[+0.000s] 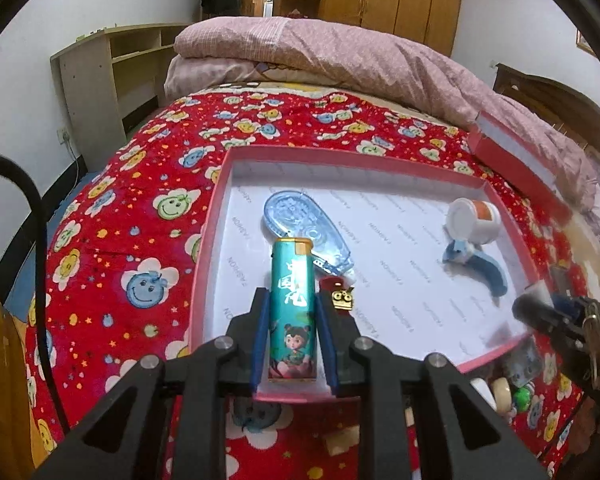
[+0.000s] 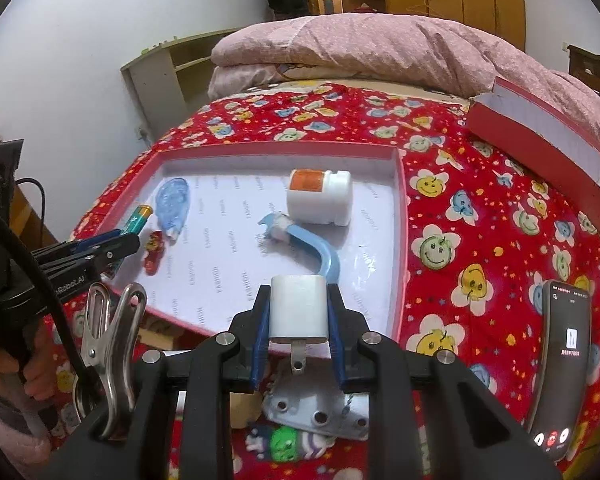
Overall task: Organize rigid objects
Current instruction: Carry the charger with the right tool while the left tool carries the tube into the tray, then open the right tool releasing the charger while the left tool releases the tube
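Observation:
My left gripper [image 1: 292, 294] is shut on a teal lighter [image 1: 292, 320] with a cartoon figure, held over the near-left corner of a red-rimmed tray [image 1: 212, 208] with a white floor. In the tray lie a blue correction-tape dispenser [image 1: 300, 220], a small red toy [image 1: 340, 292], a white pill bottle [image 1: 474, 220] on its side and a blue curved piece [image 1: 480, 268]. My right gripper [image 2: 298, 288] is shut on a white charger plug [image 2: 298, 308] above the tray's [image 2: 400, 248] near edge. The left gripper [image 2: 128, 240] shows at the tray's left side.
A red box lid [image 2: 540, 148] lies at the back right against a pink quilt [image 2: 380, 40]. A phone [image 2: 560, 368] rests on the red flowered bedspread to the right. A metal hinge [image 2: 320, 404], a green toy [image 2: 284, 444] and a steel clip [image 2: 112, 332] lie near me.

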The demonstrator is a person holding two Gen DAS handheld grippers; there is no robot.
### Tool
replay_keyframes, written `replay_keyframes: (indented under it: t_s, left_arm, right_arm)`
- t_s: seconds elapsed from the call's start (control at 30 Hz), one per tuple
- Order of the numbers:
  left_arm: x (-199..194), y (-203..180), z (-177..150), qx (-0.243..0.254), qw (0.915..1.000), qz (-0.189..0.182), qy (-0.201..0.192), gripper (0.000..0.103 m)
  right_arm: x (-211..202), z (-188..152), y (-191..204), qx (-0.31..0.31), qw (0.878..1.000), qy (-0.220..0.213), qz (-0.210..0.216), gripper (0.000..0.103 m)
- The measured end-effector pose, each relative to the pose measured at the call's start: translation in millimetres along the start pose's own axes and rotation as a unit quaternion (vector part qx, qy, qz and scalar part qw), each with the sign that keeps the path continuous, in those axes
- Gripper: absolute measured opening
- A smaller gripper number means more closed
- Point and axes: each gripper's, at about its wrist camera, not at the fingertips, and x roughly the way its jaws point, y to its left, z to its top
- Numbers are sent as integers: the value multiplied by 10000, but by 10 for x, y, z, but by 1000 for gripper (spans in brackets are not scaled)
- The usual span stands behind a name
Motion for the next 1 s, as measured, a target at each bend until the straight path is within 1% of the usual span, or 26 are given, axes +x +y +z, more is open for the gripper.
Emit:
replay_keyframes:
  t_s: [0.17,0.37,0.47,0.53,0.57,0.63,0.7,0.73,0.8,0.83,0.9,1.0]
  left_arm:
    - [105,13,-2,-11,10000,46,68,24]
    - [115,-6,1,84,9999,95,34,24]
    - [106,-24,-5,145,9999,68,50,24]
    - [80,-40,-15,164,9998,59,59,26]
    - [63,-46,-15,180,9998,73,53,27]
    - [5,-67,-14,231,9996,151,1,41]
    - [-67,-85,-12,288,9994,171,-81,48]
    - [-103,-90,-10,300,9993,184,-107,54]
    - [-159,-96,-13,279,9993,214,-128,61]
    - [-199,-98,-27,262,9993,211,-143,64]
    - [-246,-105,-47,246,9994,192,-136,65]
    - [-327,-123,-109,234,9996,121,-116,66]
  right_arm:
    - [100,5,-68,65,10000,25,-55,26]
    - [186,-10,-113,131,9999,74,-75,26]
    - [192,-23,-119,128,9999,32,-78,26]
    - [180,-22,-117,123,9999,6,-72,26]
    - [170,-21,-118,125,9999,-12,-60,26]
    - [137,-22,-124,155,9998,-71,-58,28]
    - [96,-28,-127,198,9997,-137,-98,36]
    - [72,-29,-130,207,9996,-182,-99,38]
    - [23,-33,-126,209,9994,-263,-79,41]
    - [7,-35,-120,205,9994,-282,-68,42]
    - [-43,-48,-108,194,9992,-335,-64,47]
    - [-136,-89,-69,118,9988,-445,-137,49]
